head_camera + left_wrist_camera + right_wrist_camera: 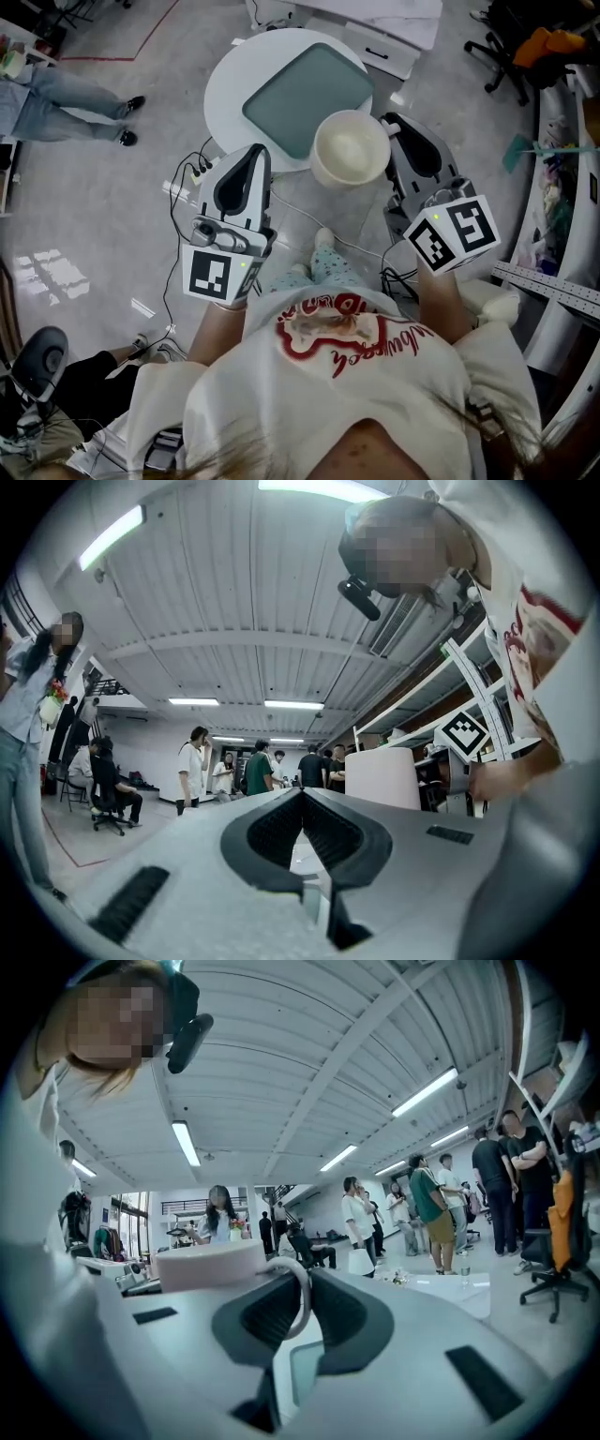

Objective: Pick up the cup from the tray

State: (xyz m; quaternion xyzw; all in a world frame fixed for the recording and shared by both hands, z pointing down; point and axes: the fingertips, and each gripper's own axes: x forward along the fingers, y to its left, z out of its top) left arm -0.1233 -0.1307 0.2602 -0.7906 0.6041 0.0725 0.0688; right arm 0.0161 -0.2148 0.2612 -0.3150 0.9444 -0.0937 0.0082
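Observation:
A cream cup (352, 147) hangs in the air above the near edge of a grey-green tray (300, 89) on a round white table (225, 89). My right gripper (394, 131) is shut on the cup's handle. In the right gripper view the thin loop handle (300, 1302) sits pinched between the jaws of my right gripper (292, 1309), and the cup's body (208, 1262) is to the left. My left gripper (255, 155) is held left of the cup, apart from it. Its jaws meet with nothing between them in my left gripper (302, 801) view, where the cup (382, 777) shows to the right.
A seated person's legs (66, 103) are at the far left. Cables (187, 178) trail on the floor below the table. Shelving (572, 187) stands on the right, office chairs (511, 42) at the back right. Several people (253, 771) stand across the room.

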